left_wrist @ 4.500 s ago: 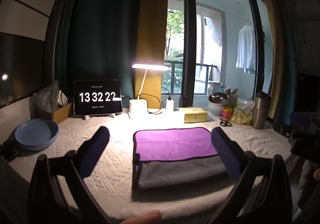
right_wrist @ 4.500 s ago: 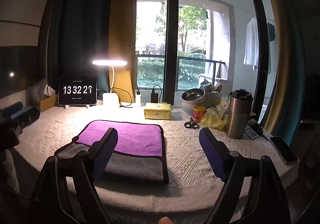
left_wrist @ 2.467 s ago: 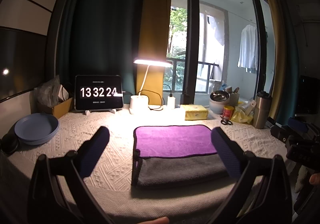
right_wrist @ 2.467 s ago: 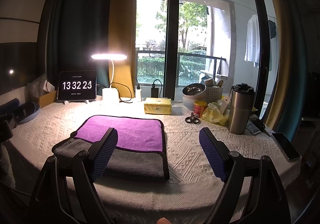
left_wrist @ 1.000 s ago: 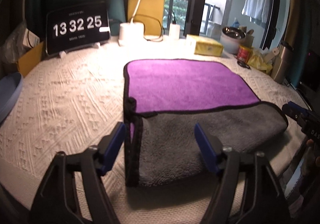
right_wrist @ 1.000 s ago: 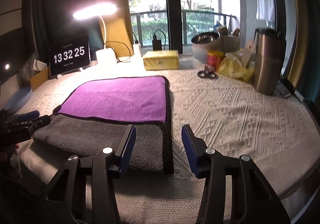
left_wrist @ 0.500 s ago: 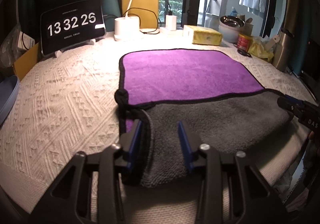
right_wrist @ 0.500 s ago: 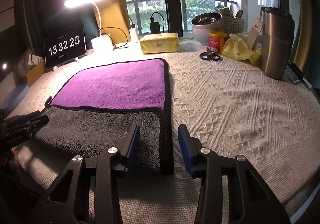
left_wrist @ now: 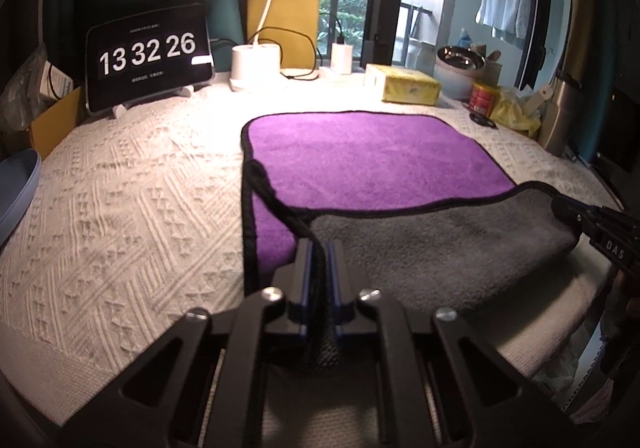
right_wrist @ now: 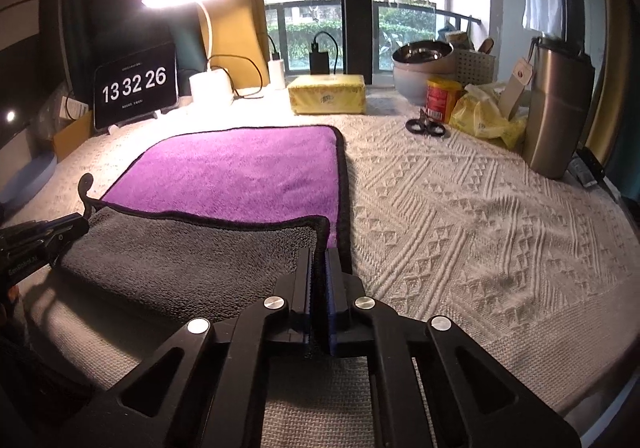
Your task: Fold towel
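Observation:
A towel (left_wrist: 372, 156), purple on one face and grey on the other with black edging, lies on the white textured tablecloth (left_wrist: 120, 208). Its near part is folded back, grey side up (left_wrist: 440, 240). My left gripper (left_wrist: 319, 248) is shut on the near left corner of the grey flap. My right gripper (right_wrist: 319, 254) is shut on the near right corner of the same flap; the towel (right_wrist: 240, 172) spreads ahead and to its left. The right gripper's tip also shows at the right edge of the left wrist view (left_wrist: 592, 220).
At the back stand a clock tablet (left_wrist: 148, 56), a lit desk lamp (left_wrist: 256, 64), a yellow tissue pack (right_wrist: 326, 94), a steel bowl (right_wrist: 424, 56), a red can (right_wrist: 442, 96), scissors (right_wrist: 426, 126) and a steel tumbler (right_wrist: 558, 108). A blue plate (left_wrist: 16, 188) sits far left.
Both grippers have dropped to the towel's near edge and closed on the grey flap's two corners. The left corner has lifted slightly, baring more purple beneath.

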### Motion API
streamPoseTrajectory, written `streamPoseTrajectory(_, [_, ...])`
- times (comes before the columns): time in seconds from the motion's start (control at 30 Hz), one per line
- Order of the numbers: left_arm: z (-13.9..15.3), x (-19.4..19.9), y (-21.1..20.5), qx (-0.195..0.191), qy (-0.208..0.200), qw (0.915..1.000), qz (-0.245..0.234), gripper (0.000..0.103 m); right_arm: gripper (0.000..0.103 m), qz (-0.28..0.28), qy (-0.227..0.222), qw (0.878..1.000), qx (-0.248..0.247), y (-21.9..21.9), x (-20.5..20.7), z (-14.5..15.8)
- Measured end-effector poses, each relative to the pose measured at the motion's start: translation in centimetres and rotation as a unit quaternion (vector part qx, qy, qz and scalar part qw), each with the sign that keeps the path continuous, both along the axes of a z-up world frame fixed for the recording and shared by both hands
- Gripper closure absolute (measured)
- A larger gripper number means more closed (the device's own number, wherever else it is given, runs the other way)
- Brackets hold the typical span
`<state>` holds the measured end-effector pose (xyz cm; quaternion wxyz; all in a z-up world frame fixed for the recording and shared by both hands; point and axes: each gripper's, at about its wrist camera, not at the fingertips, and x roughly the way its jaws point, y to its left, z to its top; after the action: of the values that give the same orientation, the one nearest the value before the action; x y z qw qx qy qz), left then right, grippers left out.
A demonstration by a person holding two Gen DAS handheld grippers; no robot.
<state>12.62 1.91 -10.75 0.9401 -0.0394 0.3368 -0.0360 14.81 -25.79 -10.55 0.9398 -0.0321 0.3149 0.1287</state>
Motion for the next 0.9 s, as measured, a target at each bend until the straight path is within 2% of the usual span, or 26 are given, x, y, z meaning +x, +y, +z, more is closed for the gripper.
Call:
streamPoseTrajectory(0.17, [0.9, -0.7, 0.4, -0.003, -0.013, 0.9999, 0.002, 0.098, 0.097, 0.003, -0.017, 1.0, -0.002, 0.3, -0.7, 1.0])
streamPoseTrajectory(0.37, [0.1, -0.3, 0.8, -0.006, 0.0, 1.0, 0.004, 0.098, 0.097, 0.006, -0.023, 1.0, -0.004, 0.4, -1.1, 1.4])
streamPoseTrajectory(0.47, [-0.8, 0.3, 0.9, -0.007, 0.023, 0.9997, -0.004, 0.097, 0.097, 0.006, -0.023, 1.0, -0.004, 0.4, -1.2, 1.4])
streamPoseTrajectory(0.57, [-0.9, 0.6, 0.4, 0.012, 0.031, 0.9994, -0.006, 0.093, 0.097, 0.004, -0.019, 1.0, -0.002, 0.4, -1.3, 1.2])
streamPoseTrajectory(0.67, [-1.2, 1.0, 0.0, 0.042, 0.033, 0.9986, 0.002, 0.08, 0.097, 0.004, -0.013, 1.0, 0.0, 0.4, -1.1, 0.9])
streamPoseTrajectory(0.8, [-1.4, 1.0, 0.2, 0.044, 0.025, 0.9987, 0.001, 0.077, 0.097, 0.003, -0.001, 1.0, -0.001, 0.5, -0.6, 0.3])
streamPoseTrajectory(0.9, [-1.4, 1.0, 0.3, 0.045, 0.023, 0.9987, -0.007, 0.079, 0.096, 0.003, 0.019, 1.0, 0.0, 0.3, 0.2, -0.5])
